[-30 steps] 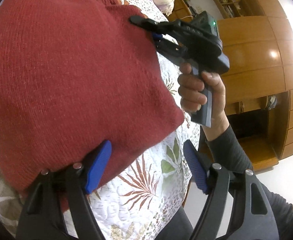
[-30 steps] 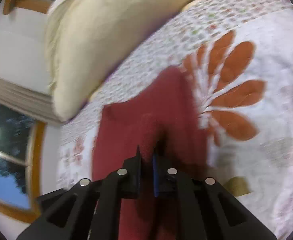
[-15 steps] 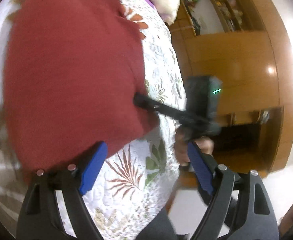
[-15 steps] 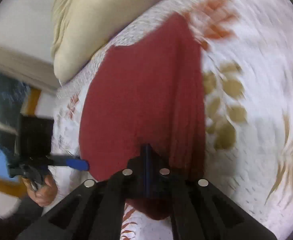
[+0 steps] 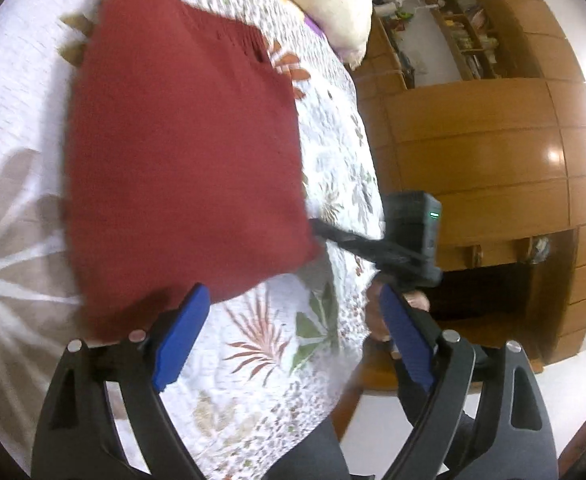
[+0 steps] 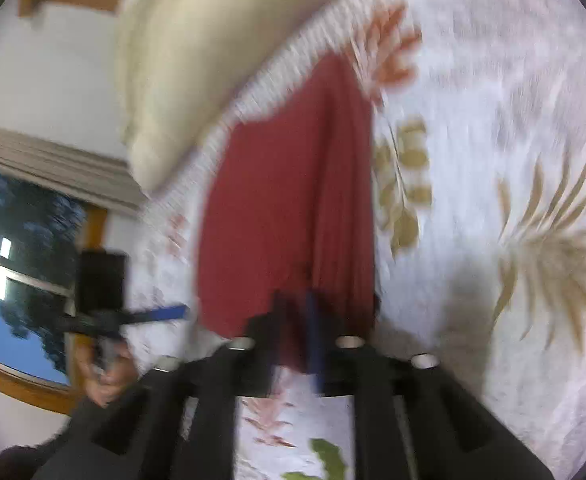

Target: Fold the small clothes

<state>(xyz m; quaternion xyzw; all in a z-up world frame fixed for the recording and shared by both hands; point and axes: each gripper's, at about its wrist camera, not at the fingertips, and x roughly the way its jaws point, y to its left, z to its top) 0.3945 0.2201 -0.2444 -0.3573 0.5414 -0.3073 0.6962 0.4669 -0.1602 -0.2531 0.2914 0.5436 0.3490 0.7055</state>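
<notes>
Red knitted garment (image 5: 181, 152) spread flat on floral quilt (image 5: 277, 344). Right gripper (image 6: 297, 320) pinched tight on garment's near corner. Left gripper (image 5: 289, 328) spread wide, empty.

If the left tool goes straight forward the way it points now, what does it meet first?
Most likely the floral bedspread: that is what shows between the open left tool's blue pads. The red knitted garment lies just up and left of that line, so its near edge might be met instead; depth is unclear.

Right view is motion-blurred; the sweater's (image 6: 293, 208) corner vanishes between the right claw's (image 6: 295, 320) pads. At 8 o'clock, the left claw (image 6: 173, 313) smears.
</notes>
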